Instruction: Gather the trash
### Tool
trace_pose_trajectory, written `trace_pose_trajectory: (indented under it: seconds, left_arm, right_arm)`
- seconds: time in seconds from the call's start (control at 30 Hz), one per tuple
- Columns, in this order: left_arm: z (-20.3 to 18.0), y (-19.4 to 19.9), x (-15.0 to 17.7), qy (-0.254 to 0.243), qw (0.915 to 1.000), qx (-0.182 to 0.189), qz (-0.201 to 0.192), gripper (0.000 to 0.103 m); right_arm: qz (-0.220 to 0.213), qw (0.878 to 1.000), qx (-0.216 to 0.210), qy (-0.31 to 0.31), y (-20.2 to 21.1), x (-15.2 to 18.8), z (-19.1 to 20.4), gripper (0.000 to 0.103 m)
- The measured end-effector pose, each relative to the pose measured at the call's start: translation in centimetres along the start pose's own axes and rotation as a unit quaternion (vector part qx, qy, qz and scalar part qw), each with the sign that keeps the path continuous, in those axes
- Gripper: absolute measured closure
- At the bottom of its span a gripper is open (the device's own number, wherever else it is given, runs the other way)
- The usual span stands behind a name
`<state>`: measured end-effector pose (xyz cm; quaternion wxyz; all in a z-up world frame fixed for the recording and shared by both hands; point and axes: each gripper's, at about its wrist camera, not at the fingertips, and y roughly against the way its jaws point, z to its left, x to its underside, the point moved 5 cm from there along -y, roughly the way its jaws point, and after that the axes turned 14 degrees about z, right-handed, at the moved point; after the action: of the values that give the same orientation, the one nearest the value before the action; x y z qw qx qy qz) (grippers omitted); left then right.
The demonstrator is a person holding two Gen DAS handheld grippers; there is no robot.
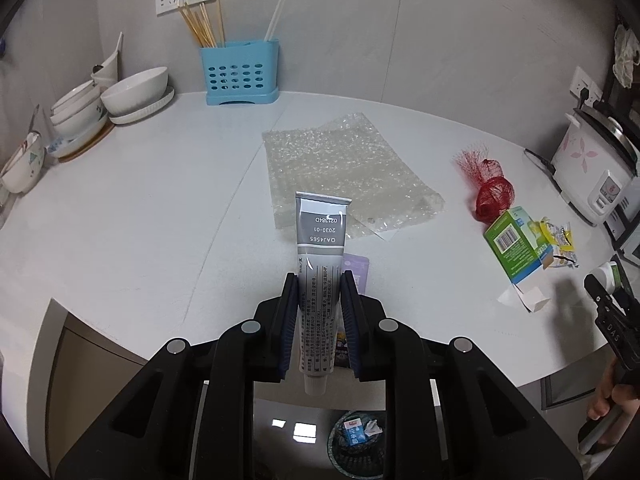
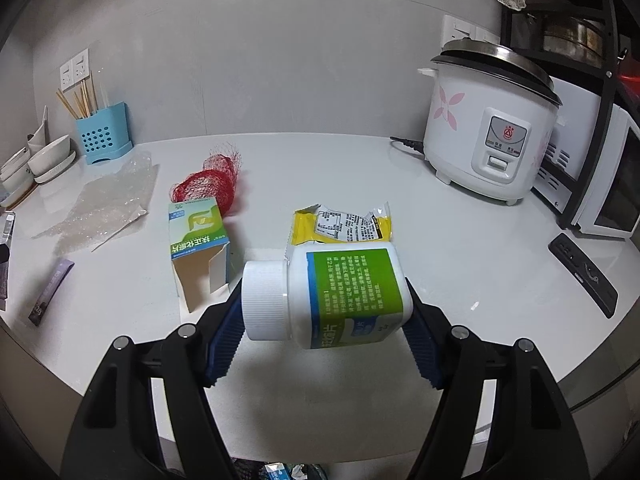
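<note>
My left gripper point(image 1: 319, 286) is shut on a grey tube point(image 1: 321, 236), held above the white counter's front edge with its cap end down. A waste bin point(image 1: 356, 436) with trash in it stands on the floor below. My right gripper point(image 2: 326, 292) is shut on a white pill bottle point(image 2: 340, 296) with a green label, held sideways above the counter. On the counter lie a bubble-wrap sheet point(image 1: 344, 168), a red net point(image 1: 492, 192), an open green box point(image 2: 198, 236), a yellow wrapper point(image 2: 344, 222) and a purple sachet point(image 2: 50, 292).
Bowls and plates point(image 1: 120, 96) are stacked at the back left beside a blue chopstick holder point(image 1: 240, 74). A rice cooker point(image 2: 488, 120), a microwave point(image 2: 600, 176) and a black power strip point(image 2: 582, 272) stand at the right. The right gripper shows at the left wrist view's right edge point(image 1: 612, 300).
</note>
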<state>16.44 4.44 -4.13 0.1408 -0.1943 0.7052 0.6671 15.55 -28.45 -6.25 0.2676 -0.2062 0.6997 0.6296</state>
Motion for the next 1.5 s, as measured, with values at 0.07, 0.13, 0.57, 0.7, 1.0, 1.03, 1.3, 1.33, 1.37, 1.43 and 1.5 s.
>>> trace_pose_trajectory:
  seconds: [0.07,0.13,0.57,0.7,1.0,1.03,1.3,1.33,1.37,1.43,1.5]
  left_arm:
    - [-0.5,0.9,0.5,-0.003,1.0000,0.005,-0.008,0.082]
    - [-0.9,1.8,1.0,-0.006,0.9999,0.008,-0.014,0.082]
    - [-3.8,5.8,5.9,-0.011,0.9986,0.017,-0.050,0.082]
    - [-5.0,6.0,8.2,-0.017,0.9981,0.028,-0.053,0.082]
    - [-7.0,6.0,14.0,-0.034,0.9963,0.049,-0.061,0.082]
    - [-7.1,5.8,14.7,-0.036,0.9962,0.052,-0.061,0.082]
    - [-7.4,3.9,19.4,-0.039,0.9967,0.051,-0.049,0.082]
    - [-7.4,3.4,20.0,-0.039,0.9969,0.051,-0.046,0.082]
    - [-7.3,3.0,20.5,-0.038,0.9972,0.048,-0.043,0.082]
    - [-7.2,1.8,21.8,-0.035,0.9977,0.042,-0.039,0.082]
    - [-7.1,0.3,22.8,-0.035,0.9981,0.042,-0.029,0.082]
  right_arm:
    - [-0.008,1.000,-0.002,0.004,0.9,0.2,0.3,0.035]
    - [-0.016,1.000,-0.003,0.008,1.7,0.4,0.6,0.035]
    - [-0.054,0.998,-0.025,0.023,7.7,3.4,2.5,0.035]
    - [-0.062,0.997,-0.032,0.029,9.3,5.7,3.2,0.035]
    - [-0.075,0.995,-0.052,0.038,11.8,12.5,4.4,0.035]
    - [-0.076,0.995,-0.055,0.039,11.9,13.3,4.5,0.035]
    - [-0.063,0.996,-0.057,0.040,11.0,19.4,4.5,0.035]
    - [-0.060,0.996,-0.054,0.040,10.6,20.1,4.5,0.035]
    - [-0.056,0.996,-0.053,0.040,10.2,20.6,4.5,0.035]
    - [-0.045,0.997,-0.058,0.038,9.2,21.9,4.5,0.035]
    - [-0.030,0.997,-0.060,0.034,7.8,23.2,4.4,0.035]
